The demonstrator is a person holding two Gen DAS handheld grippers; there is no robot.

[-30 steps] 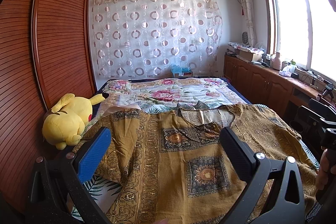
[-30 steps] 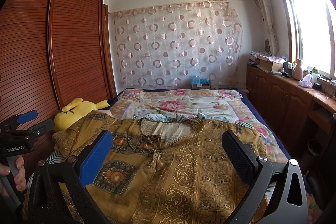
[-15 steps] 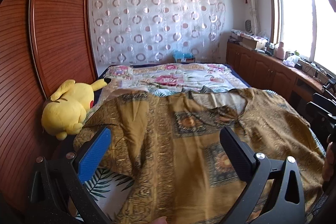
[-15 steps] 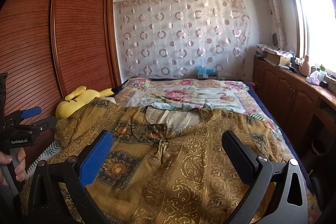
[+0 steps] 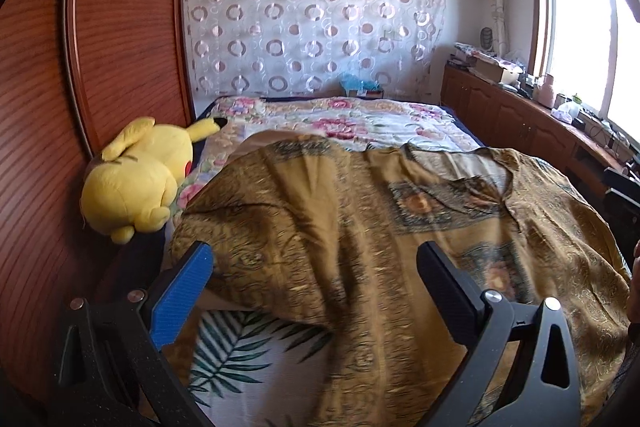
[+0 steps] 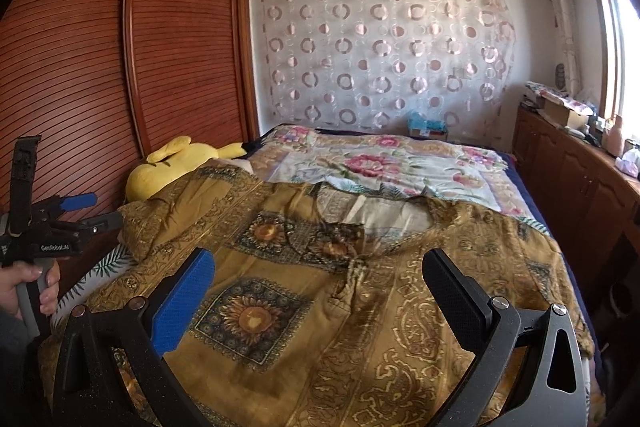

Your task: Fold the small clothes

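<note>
From the right view we see a hand [image 6: 28, 283] gripping our left gripper [image 5: 316, 281], whose 2 fingers stand apart, holding nothing. The brown shirt [image 6: 320, 291] lies spread across the bed [image 6: 400, 163], a yellow plush toy [image 5: 138, 183] beside its left sleeve. Our right gripper [image 6: 320, 289] gapes too.

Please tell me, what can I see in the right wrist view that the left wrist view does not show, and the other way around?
Only the right wrist view shows the left gripper from outside, open, with the hand on its handle, and the sunflower square sharply. Only the left wrist view shows the whole yellow plush toy and the leaf-print sheet under the garment's left edge. Both show the brown patterned garment spread on the bed, the circle-pattern curtain and open fingers.
</note>
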